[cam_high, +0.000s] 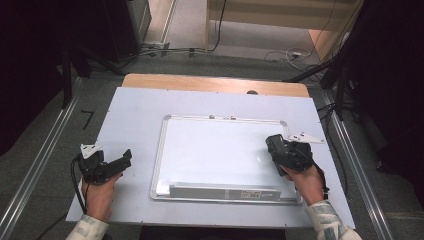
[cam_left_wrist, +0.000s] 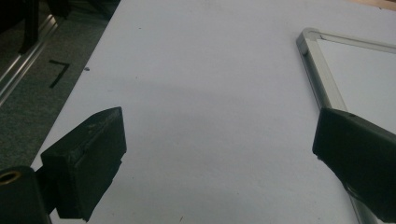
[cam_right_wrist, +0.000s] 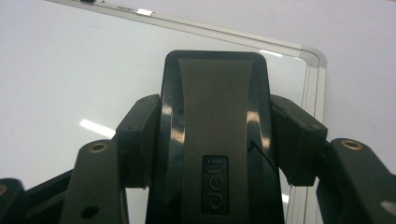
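Two hand-held grippers are working at one table (cam_high: 140, 105): the left gripper (cam_high: 126, 156), jaws spread wide and empty, is resting near the whiteboard's left edge. The right gripper (cam_high: 274, 148) is clamping one black eraser (cam_right_wrist: 215, 140), embossed "deli", over the single silver-framed whiteboard's (cam_high: 220, 145) right side.

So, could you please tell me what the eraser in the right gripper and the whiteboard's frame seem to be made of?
Eraser: apparently moulded black plastic, semi-gloss, judging by bright highlights and an embossed logo.
Whiteboard frame: probably brushed aluminium, silver-grey and matt, with rounded corner pieces that may be plastic.
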